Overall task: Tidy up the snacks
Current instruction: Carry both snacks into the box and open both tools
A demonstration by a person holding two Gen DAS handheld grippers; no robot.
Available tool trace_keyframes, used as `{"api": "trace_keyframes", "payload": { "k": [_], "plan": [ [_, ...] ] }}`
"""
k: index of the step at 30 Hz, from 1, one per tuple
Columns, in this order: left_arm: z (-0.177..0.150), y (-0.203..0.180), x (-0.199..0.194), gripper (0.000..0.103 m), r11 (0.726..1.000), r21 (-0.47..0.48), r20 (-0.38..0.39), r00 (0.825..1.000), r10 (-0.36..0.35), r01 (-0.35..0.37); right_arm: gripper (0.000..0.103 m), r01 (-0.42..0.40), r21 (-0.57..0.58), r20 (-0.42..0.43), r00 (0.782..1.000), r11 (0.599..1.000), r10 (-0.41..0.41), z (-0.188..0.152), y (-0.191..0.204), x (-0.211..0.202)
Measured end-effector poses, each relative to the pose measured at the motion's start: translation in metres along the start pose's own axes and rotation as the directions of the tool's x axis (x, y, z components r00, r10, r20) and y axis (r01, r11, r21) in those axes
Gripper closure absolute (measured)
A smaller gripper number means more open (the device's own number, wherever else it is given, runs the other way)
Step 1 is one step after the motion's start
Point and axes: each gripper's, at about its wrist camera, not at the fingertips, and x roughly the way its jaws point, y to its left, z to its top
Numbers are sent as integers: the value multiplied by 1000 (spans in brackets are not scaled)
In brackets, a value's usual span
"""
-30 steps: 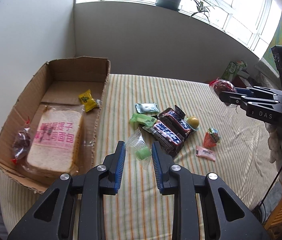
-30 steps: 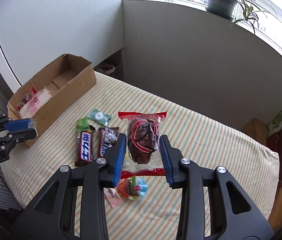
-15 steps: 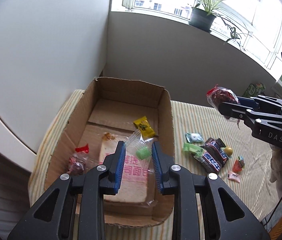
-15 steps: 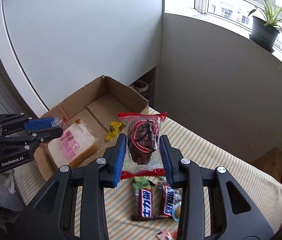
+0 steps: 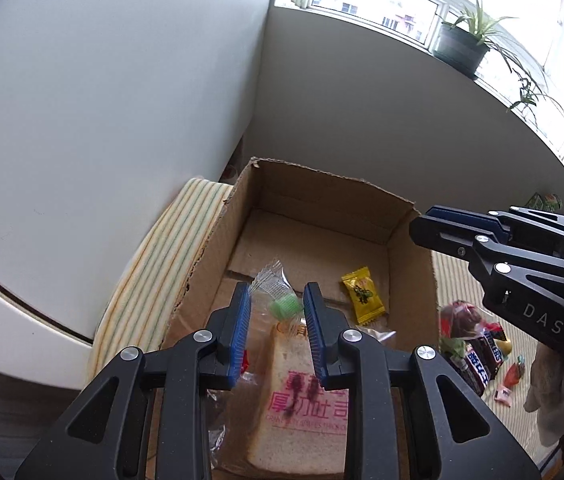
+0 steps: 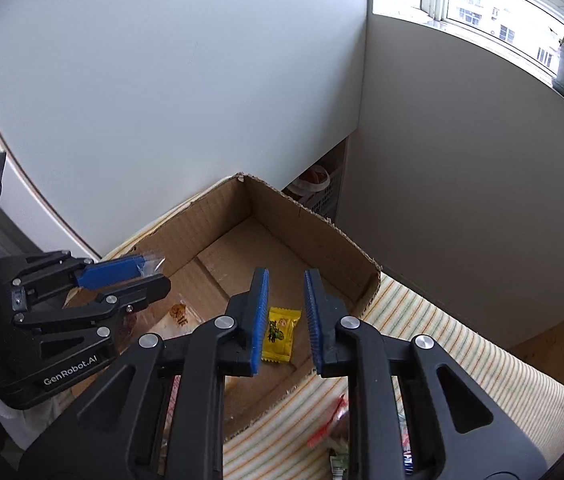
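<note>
The open cardboard box [image 5: 322, 196] holds a bagged bread slice [image 5: 306, 400] and a yellow candy [image 5: 362, 294]. My left gripper [image 5: 275, 292] hangs over the box, shut on a clear wrapper with a green candy [image 5: 282, 306]. My right gripper [image 6: 286, 276] is above the box's right side. Its jaws are closing to a narrow gap with nothing between them. The yellow candy [image 6: 279, 334] shows through that gap. The red-wrapped dark cake [image 5: 462, 318] lies on the striped cloth just outside the box wall. Its wrapper [image 6: 332, 424] is partly hidden behind my right gripper.
Chocolate bars [image 5: 482, 356] and small wrapped snacks [image 5: 514, 372] lie on the striped cloth [image 6: 462, 344] right of the box. A white wall stands close behind the box. A potted plant [image 5: 462, 46] is on the windowsill. The other gripper [image 5: 418, 228] reaches in from the right.
Both grippers have swung left to above the box. The red-wrapped cake has left my right gripper's jaws, which have narrowed. The left still grips the green candy wrapper.
</note>
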Motion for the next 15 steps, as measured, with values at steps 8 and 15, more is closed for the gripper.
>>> {"api": "trace_keyframes", "payload": {
  "k": [8, 15],
  "plan": [
    [6, 1, 0, 55, 1000, 6, -19, 1000, -18, 18, 41, 19, 11, 32, 999, 1000, -19, -4, -14, -23],
    [-1, -7, -24, 41, 1000, -2, 25, 1000, -19, 19, 30, 60, 45, 67, 996, 997, -63, -23, -40, -64]
  ]
}}
